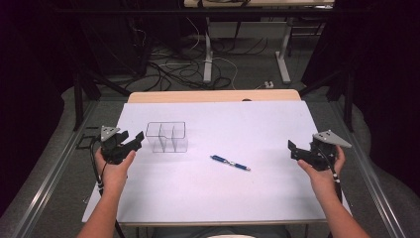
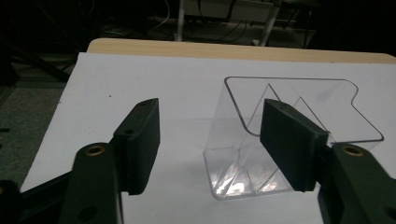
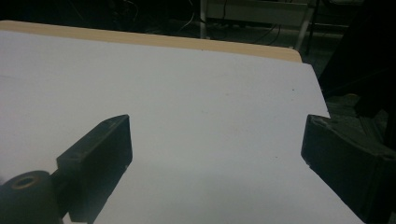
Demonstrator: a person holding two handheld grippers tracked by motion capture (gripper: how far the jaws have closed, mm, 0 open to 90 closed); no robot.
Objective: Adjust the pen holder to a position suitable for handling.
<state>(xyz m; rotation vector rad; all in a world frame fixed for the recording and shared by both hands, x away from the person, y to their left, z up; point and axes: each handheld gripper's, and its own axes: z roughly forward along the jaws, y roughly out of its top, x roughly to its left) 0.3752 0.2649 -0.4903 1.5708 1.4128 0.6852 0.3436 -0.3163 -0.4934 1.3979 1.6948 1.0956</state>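
Note:
A clear plastic organizer [image 1: 167, 137] with several compartments stands on the white table [image 1: 218, 188], left of centre. A blue pen [image 1: 230, 162] lies flat near the middle, to the right of the organizer. My left gripper [image 1: 132, 141] is held just left of the organizer, open, with nothing between its jaws. In the left gripper view the organizer [image 2: 289, 116] sits close ahead, partly behind the right jaw, and the left gripper [image 2: 210, 144] gapes wide. My right gripper [image 1: 293, 148] hovers at the table's right edge, open and empty; in the right gripper view this gripper [image 3: 215, 154] faces bare white surface.
A wooden strip [image 1: 213, 95] runs along the table's far edge. Beyond it lie floor cables [image 1: 183, 69] and the white legs of another desk [image 1: 208, 54]. Dark metal rails flank the table on both sides.

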